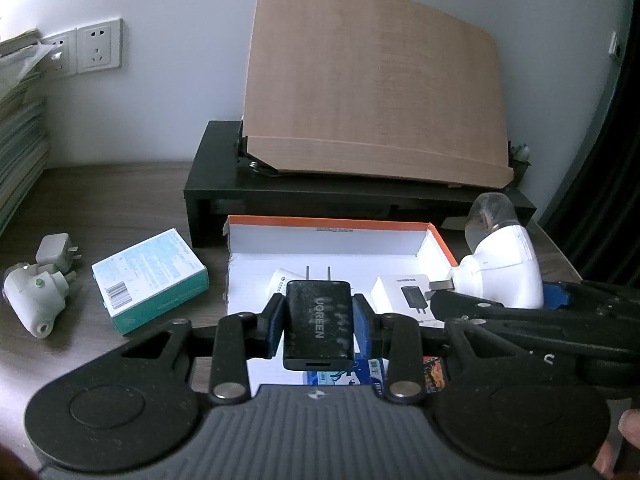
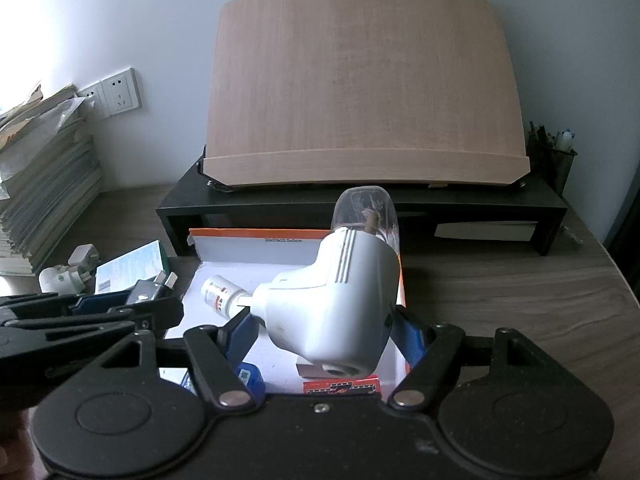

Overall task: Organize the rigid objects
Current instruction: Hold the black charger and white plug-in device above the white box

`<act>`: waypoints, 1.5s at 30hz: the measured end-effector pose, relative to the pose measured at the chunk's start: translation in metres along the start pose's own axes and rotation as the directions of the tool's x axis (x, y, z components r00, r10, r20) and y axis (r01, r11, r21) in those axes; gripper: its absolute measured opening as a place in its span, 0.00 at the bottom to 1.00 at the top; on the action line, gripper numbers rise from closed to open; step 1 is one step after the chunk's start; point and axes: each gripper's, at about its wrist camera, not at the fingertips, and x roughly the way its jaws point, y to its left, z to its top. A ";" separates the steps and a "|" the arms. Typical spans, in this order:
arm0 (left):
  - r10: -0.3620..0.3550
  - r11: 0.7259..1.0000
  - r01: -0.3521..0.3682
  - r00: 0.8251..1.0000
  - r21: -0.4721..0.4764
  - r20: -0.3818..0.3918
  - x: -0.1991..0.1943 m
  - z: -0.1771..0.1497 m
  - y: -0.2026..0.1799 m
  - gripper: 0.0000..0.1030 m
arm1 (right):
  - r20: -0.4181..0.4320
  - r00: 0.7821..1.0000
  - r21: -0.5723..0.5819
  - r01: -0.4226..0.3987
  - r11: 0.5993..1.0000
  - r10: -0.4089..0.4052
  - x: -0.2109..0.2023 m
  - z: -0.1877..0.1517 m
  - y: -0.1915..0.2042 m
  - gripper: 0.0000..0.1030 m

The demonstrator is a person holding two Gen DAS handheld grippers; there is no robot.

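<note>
My left gripper (image 1: 318,312) is shut on a black UGREEN charger (image 1: 318,322), prongs pointing away, held over the open white box with orange rim (image 1: 328,222). My right gripper (image 2: 324,324) is shut on a white plug-in night light with a clear bulb cover (image 2: 332,304), also held over the box (image 2: 256,234); it shows in the left wrist view (image 1: 504,268) at the right. In the box lie a white cylindrical item (image 2: 218,294), a small white charger package (image 1: 404,298) and other small packs.
On the wooden desk left of the box lie a teal-and-white carton (image 1: 150,280), a second white night light (image 1: 34,300) and a small white charger (image 1: 56,248). A black monitor riser (image 2: 360,204) with a wooden book stand (image 2: 360,92) stands behind. Stacked books sit far left.
</note>
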 end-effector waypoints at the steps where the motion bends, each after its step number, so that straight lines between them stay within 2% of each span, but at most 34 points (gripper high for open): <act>1: 0.001 1.000 -0.001 1.000 0.000 0.000 0.000 0.000 0.000 0.35 | -0.001 1.000 0.000 0.001 1.000 -0.001 0.001 0.000 0.000 0.83; 45: 0.021 1.000 -0.021 1.000 -0.008 -0.013 0.011 0.003 0.002 0.35 | -0.066 0.998 -0.029 -0.024 0.999 0.022 0.029 0.006 -0.002 0.84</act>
